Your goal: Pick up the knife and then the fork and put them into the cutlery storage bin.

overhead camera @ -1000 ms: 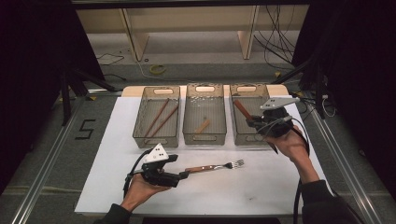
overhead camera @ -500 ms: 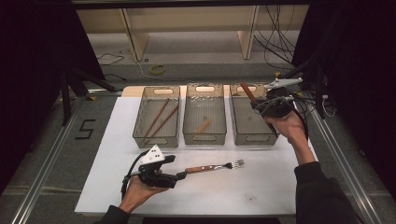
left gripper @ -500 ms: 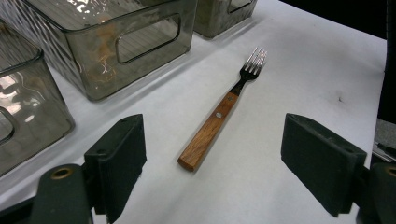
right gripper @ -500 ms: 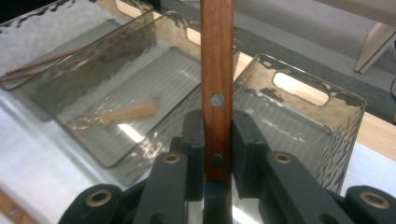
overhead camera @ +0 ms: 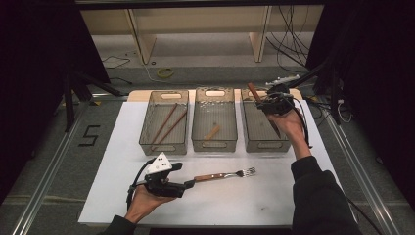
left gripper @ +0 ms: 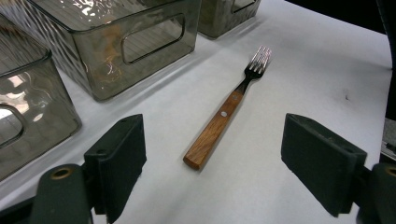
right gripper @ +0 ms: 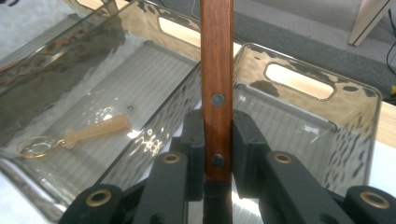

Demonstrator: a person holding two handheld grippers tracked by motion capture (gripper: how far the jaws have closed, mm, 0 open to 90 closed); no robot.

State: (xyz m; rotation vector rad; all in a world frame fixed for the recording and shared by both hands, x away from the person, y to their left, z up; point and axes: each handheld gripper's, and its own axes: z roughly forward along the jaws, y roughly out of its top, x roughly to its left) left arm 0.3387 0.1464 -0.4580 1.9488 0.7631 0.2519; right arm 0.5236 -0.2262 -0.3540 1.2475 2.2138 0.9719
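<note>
Wooden knife handle (right gripper: 216,100) is clamped by the right gripper (overhead camera: 275,104) over the right bin (overhead camera: 263,142) for sorting; left gripper (overhead camera: 182,185), jaws apart, is lined up on the fork (left gripper: 227,109).

Left gripper (left gripper: 212,163) agape (right gripper (right gripper: 218,140) clamped)

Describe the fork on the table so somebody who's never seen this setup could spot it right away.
Start at the white mat on the table, where three clear bins stand in a row. In front of the middle bin, the fork lies flat on the mat, just ahead of the open left gripper. It has a wooden handle with a rivet and metal tines, and it is the one utensil lying outside the bins.
</note>
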